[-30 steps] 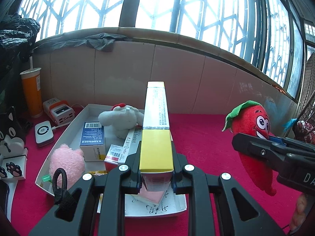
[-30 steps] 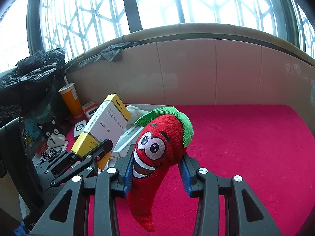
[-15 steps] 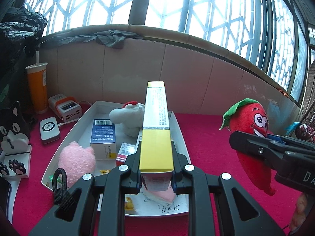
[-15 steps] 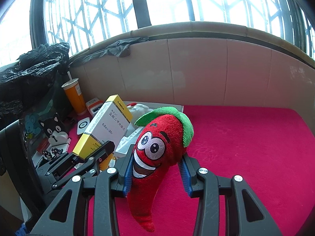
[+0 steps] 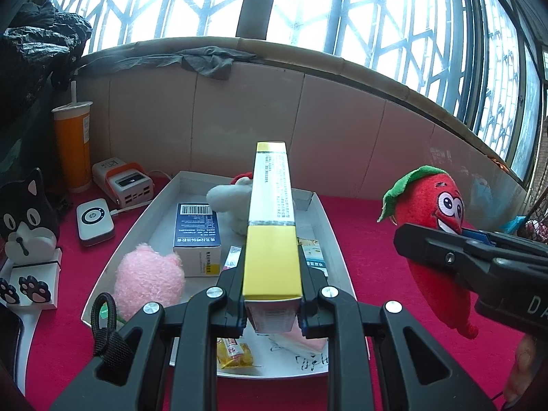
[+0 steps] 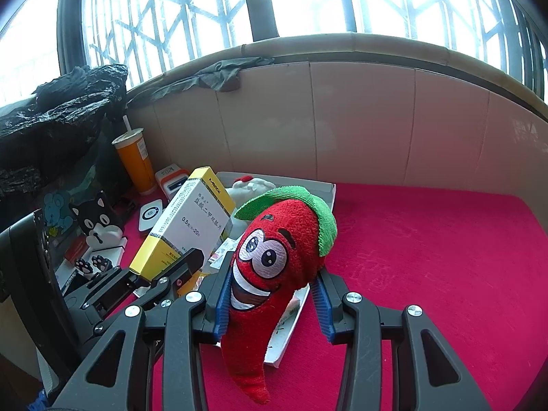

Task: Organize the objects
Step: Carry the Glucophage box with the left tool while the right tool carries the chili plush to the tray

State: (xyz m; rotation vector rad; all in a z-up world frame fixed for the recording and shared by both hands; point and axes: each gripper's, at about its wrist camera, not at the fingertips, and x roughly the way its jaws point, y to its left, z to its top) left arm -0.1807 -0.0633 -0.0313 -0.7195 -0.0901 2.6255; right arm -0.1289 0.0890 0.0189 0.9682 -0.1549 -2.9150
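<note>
A white tray (image 5: 328, 226) sits on a bench covered in red cloth, below a tiled wall and barred windows; it serves here as the landmark.

The left tool (image 5: 272, 294) is clamped narrowly on the near end of a long yellow and white medicine box (image 5: 272, 239), which juts forward over the middle of the tray, clear of everything in it. The right tool (image 6: 270, 294) grips a red chilli plush toy (image 6: 274, 260) around its middle, between blue pads (image 6: 323, 303). The toy's green cap points up and its tail dangles free. Seen from the left camera, the toy hangs to the right of the tray, above bare cloth.

Inside the tray lie a pink plush (image 5: 147, 277) at the near left, a blue box (image 5: 197, 233) behind it, a white plush (image 5: 227, 205) at the far end, and small packets and a yellow sachet (image 5: 236, 351) near the front edge. Left of the tray stand an orange cup (image 5: 73, 147), a power bank (image 5: 123, 183) and a cat figure (image 5: 27, 219).

Likely risks, judged from this view:
- The box is held only at one end, so its long free length could lever down and slip from the pads, or pivot if it bumps the white plush.
- The tray is crowded. Lowering the box may land it on the blue box or packets, leaving it tilted.
- The two tools are close together near the tray's right edge and could collide if both reach in at once.
- The soft toy compresses, so its limp tail might drag across the tray rim and shift the light tray.
</note>
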